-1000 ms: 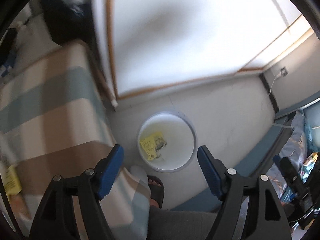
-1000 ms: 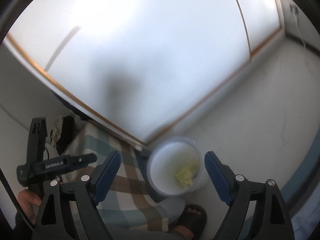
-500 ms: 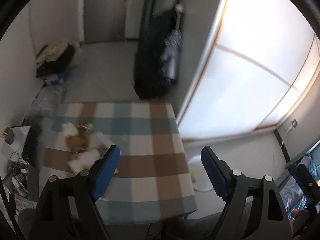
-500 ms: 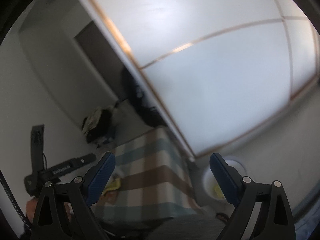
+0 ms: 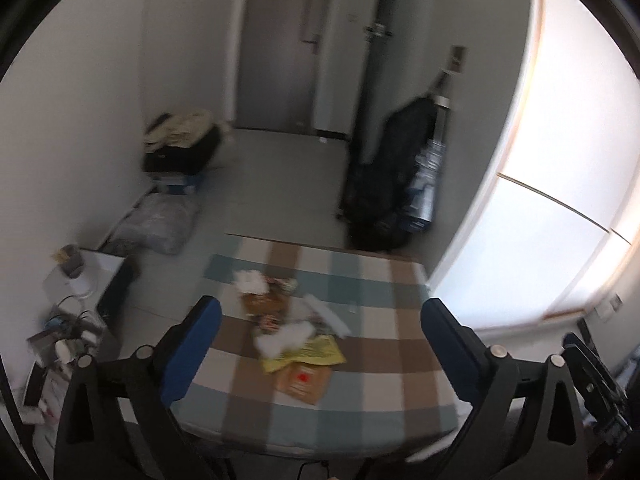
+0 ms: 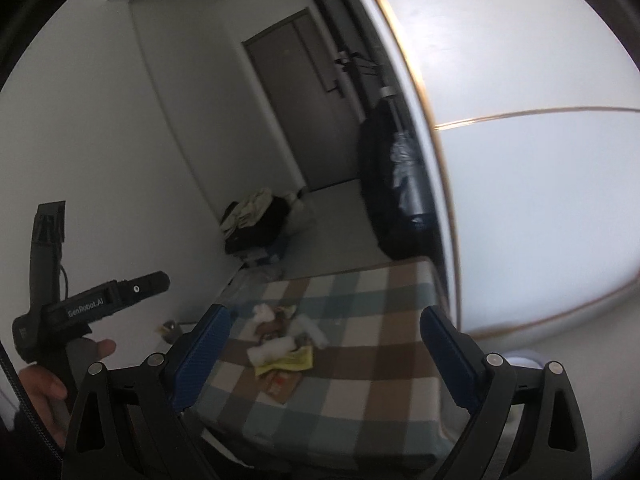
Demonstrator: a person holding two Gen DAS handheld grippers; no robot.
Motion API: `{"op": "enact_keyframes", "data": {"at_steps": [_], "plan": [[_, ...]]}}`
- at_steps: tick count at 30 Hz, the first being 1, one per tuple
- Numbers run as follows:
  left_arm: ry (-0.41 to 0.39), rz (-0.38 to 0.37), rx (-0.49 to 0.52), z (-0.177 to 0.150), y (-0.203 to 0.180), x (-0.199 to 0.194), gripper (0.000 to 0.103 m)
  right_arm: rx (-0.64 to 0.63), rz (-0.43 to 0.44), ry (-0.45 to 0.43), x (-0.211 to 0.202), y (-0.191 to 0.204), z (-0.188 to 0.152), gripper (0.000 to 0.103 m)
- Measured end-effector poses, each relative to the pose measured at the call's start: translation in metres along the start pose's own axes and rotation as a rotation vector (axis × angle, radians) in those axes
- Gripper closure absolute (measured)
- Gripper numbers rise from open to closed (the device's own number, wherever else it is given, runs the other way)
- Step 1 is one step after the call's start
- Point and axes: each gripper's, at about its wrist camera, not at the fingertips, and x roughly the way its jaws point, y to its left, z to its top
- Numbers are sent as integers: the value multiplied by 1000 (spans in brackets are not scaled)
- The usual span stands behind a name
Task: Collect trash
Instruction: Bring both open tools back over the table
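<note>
We look down along two hand-held grippers toward a small table [image 5: 384, 344] covered in a checked cloth of brown, teal and cream squares; the picture is soft with blur. The left gripper [image 5: 320, 340] hangs above the near edge of the table, its blue-padded jaws opening wide with nothing between them. The right gripper [image 6: 324, 350] hangs just to its right, its jaws spread wide and empty too; in the right view we see a hand [image 6: 44, 392] at the far left wrapped around the left tool's black handle.

The trash [image 5: 288, 328] lies in a loose heap on the left-centre of the cloth, well clear of both tools; crumpled white tissues [image 5: 250, 280] sit at the far end of the heap and another white wad [image 5: 284, 338] nearer us. Brown and patterned scraps lie between them; we cannot tell what they are. A yellow wrapper [image 5: 316, 354] rests at the near end, overlapping a flat tan packet [image 5: 306, 380] with a red mark.

Beyond the table, a dark bag [image 5: 392, 176] leans against the far wall beside a bright window [image 5: 568, 200] on the right; a grey door [image 5: 280, 44] stands at the back. A dark suitcase [image 5: 182, 148] heaped with pale cloth sits on the floor at far left.
</note>
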Motion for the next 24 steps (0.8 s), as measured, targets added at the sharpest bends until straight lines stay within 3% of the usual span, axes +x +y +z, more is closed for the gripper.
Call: {"op": "enact_keyframes", "data": {"at_steps": [5, 13, 16, 24], "plan": [[0, 5, 38, -4, 11, 3, 3, -21, 13, 6, 22, 8, -1, 1], [30, -10, 21, 2, 41, 38, 3, -46, 28, 113, 74, 16, -4, 1], [29, -43, -19, 3, 58, 51, 3, -37, 25, 139, 95, 16, -5, 1], [58, -27, -79, 6, 99, 89, 3, -79, 12, 247, 156, 26, -4, 1]]}}
